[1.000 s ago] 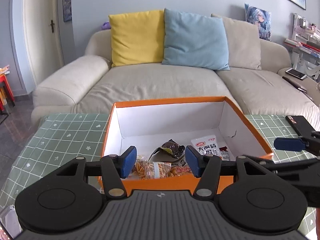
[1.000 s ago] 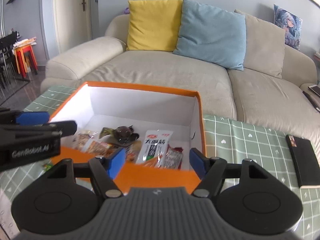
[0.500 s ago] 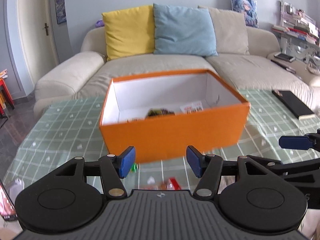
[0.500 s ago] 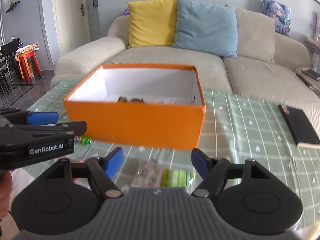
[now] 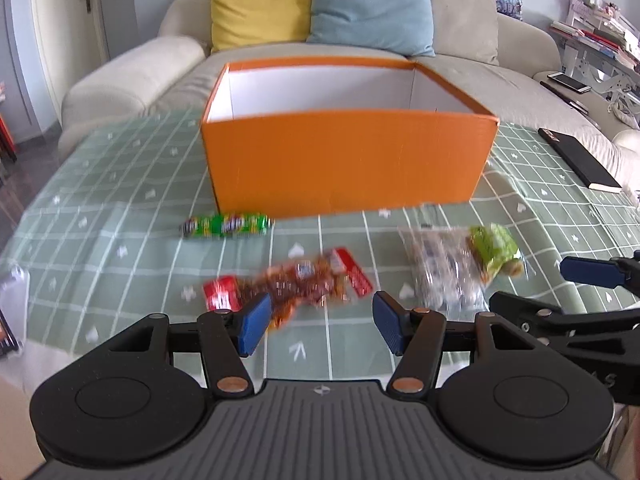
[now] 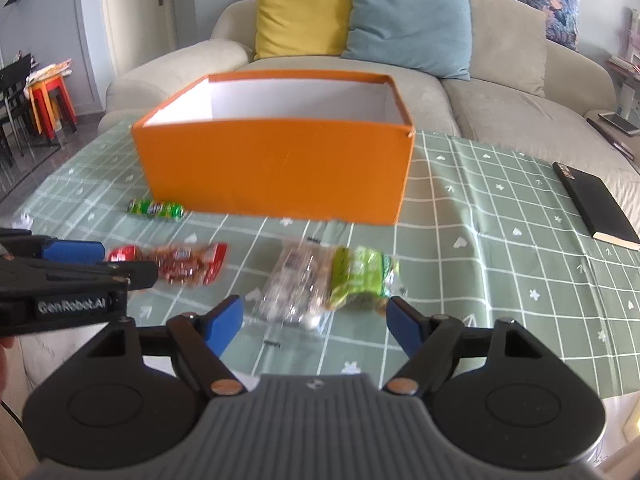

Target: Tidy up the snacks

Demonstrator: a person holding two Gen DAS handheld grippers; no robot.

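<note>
I am looking across a living room: a worktop [image 5: 100,200] under a green checked cloth, with a beige sofa [image 5: 132,76] behind it carrying a yellow cushion [image 5: 260,0] and a blue cushion [image 5: 372,4].

Three loose snacks lie on the cloth in front of an open orange box [image 5: 348,160] with white inner walls. A green candy roll [image 5: 226,225] lies just beside the box's near wall, toward its left corner. Nearer to me is a red packet [image 5: 296,280] with brownish pieces inside, and to its right a clear packet with a green end [image 5: 460,268]; the two are apart. All three are blurred, so I cannot read their labels.

My left tool [image 5: 320,326] hovers over the cloth with its blue pads well apart and nothing between them; the red packet lies just past its left pad. My right tool [image 6: 314,326] is spread wide too, its jaws having just been opening; the clear packet with the green end lies on the cloth just beyond the gap between its pads, and neither pad presses on it.

A black notebook [image 6: 596,204] lies on the right part of the worktop, well apart from the snacks.
</note>
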